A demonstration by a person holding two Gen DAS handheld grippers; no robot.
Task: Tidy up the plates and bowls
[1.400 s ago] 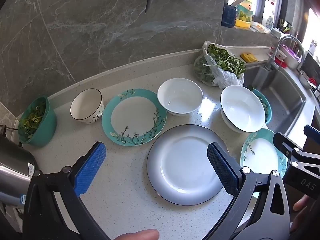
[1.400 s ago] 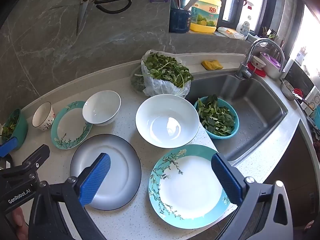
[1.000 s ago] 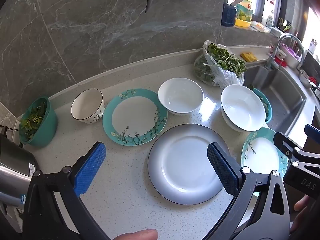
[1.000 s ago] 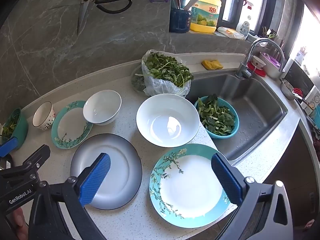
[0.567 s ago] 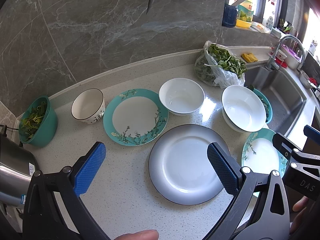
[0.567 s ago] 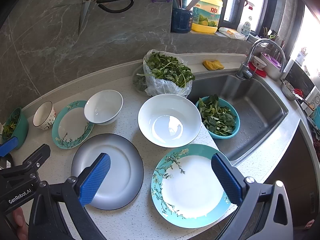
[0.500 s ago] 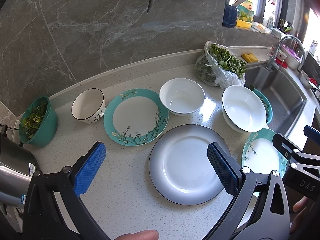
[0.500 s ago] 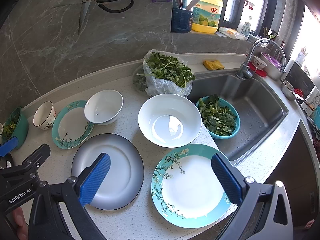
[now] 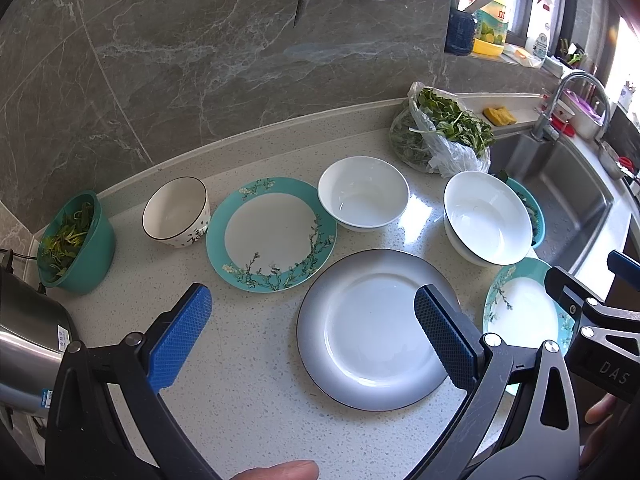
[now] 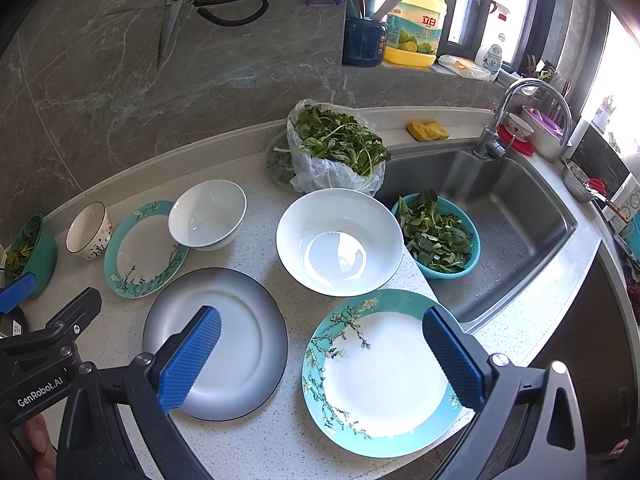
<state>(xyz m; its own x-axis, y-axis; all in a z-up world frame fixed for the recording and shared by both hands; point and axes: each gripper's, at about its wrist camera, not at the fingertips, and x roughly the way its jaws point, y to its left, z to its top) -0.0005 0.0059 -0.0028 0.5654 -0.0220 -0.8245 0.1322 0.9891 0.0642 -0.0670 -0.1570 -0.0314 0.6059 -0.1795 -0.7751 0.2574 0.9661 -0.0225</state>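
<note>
Both hover over the table: left hand-held gripper spread wide above the grey-rimmed plate, right hand-held gripper spread above the near teal plate, which perhaps overhangs the edge. Big white bowl sits just behind, empty.

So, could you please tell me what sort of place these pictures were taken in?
Most likely a home kitchen: a stainless sink with a tap is set into a speckled countertop, scissors hang on the stone wall, and plates, bowls and leafy greens sit out.
</note>
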